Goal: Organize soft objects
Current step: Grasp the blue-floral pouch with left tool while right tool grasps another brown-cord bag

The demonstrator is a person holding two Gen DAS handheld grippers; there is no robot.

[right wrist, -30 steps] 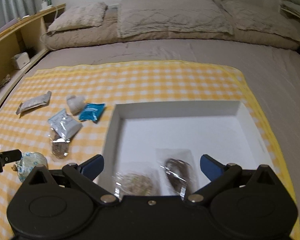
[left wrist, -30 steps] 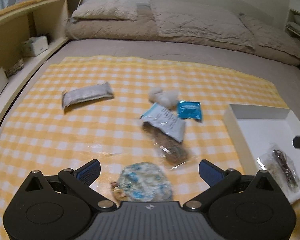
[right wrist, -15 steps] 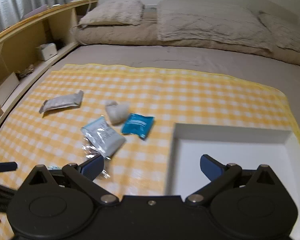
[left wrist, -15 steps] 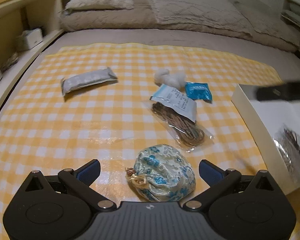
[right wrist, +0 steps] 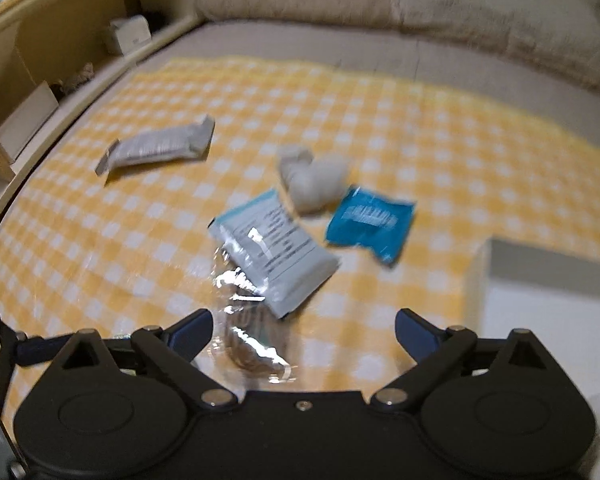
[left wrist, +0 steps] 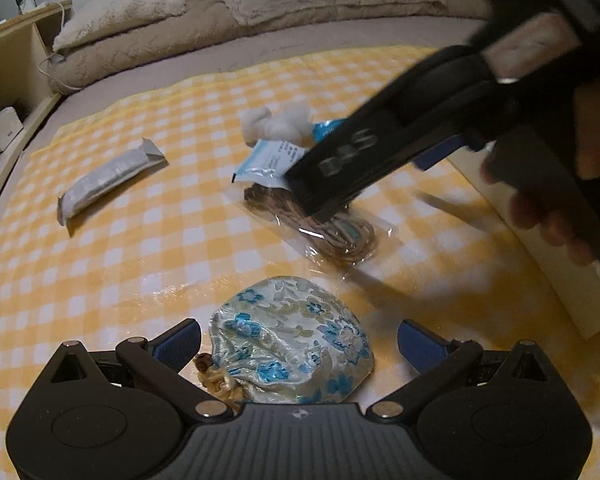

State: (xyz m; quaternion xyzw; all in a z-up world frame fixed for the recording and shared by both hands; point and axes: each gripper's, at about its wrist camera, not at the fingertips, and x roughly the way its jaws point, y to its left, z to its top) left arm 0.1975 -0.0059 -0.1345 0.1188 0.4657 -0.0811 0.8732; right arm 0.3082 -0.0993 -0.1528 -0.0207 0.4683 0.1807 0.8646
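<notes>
left claw [left wrist: 298,342]: spread wide, nothing pinched; floral pouch [left wrist: 292,350] lies between its fingers, pads apart from the fabric, on the yellow checked cloth [left wrist: 100,264] over the bed.

right claw [right wrist: 304,332]: spread, its jaws have just been closing a little; clear bag of brown cord [right wrist: 252,344] lies between its fingers, no contact visible.

ahead of the right claw: pale blue-edged sachet [right wrist: 274,256] overlapping the cord bag; white fluffy toy [right wrist: 314,178] beyond it; blue packet [right wrist: 370,224] just right of the toy; grey wrapped bar [right wrist: 158,148] far left.

right of the right claw: white box [right wrist: 540,304], corner in view.
</notes>
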